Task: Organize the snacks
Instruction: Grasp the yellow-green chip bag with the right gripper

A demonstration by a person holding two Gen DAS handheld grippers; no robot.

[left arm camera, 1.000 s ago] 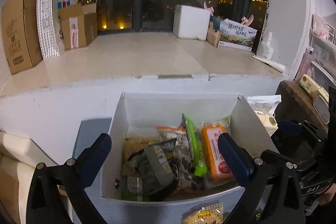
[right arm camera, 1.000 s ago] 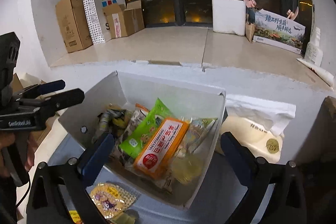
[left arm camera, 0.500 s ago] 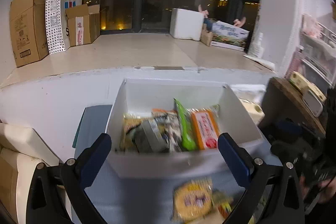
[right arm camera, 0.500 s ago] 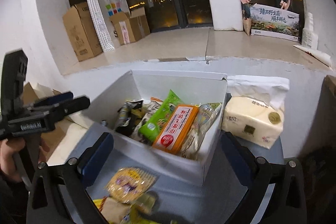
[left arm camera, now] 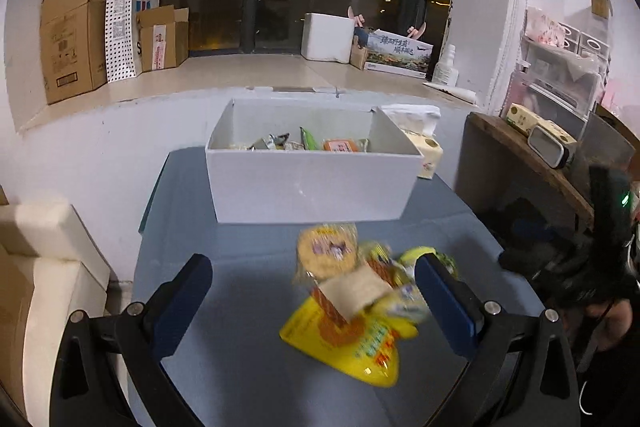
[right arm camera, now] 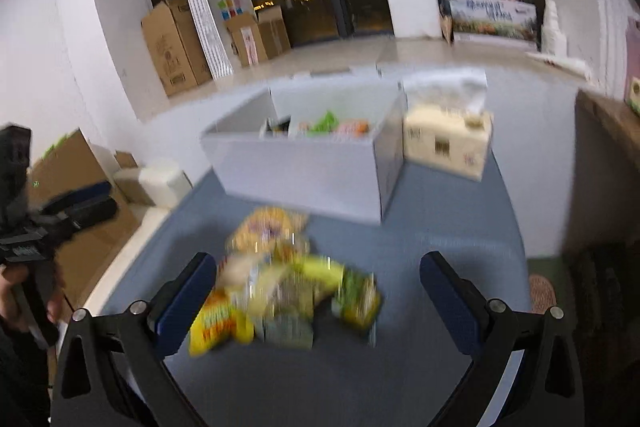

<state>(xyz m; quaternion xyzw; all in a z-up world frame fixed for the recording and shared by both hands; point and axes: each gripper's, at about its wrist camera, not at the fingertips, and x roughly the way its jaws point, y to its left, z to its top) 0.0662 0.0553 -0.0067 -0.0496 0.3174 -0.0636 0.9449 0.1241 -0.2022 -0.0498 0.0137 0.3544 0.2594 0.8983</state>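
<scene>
From where I stand, the job looks partly done. The white box (left arm camera: 312, 183) at the back of the blue tabletop (left arm camera: 240, 367) already holds several packets: a green one, an orange one and some darker wrappers poke just above its rim. What is left is the loose pile of snacks (left arm camera: 352, 299) lying on the tabletop in front of the box, apart from its front wall. I judge that these packets are meant for the box too.

Both pairs of tongs hang over that pile with nothing in them. The left tongs (left arm camera: 316, 299) are spread wide, their blue pads either side of the heap and above it, not touching. The right tongs (right arm camera: 320, 303) are spread just as wide and empty; that view is smeared by motion, so the packets there are only coloured blurs.

The box is smooth, stiff white card with straight walls and an open top. The snacks are soft, crinkly plastic pouches: a large glossy yellow bag (left arm camera: 348, 347) lowest, a round-printed clear packet (left arm camera: 326, 249) nearest the box, a flat tan piece (left arm camera: 354, 291) on top, and a green-yellow pouch at the right edge. They overlap loosely. A soft pack of tissues (right arm camera: 448, 139) stands just beside the box on its right.
</scene>
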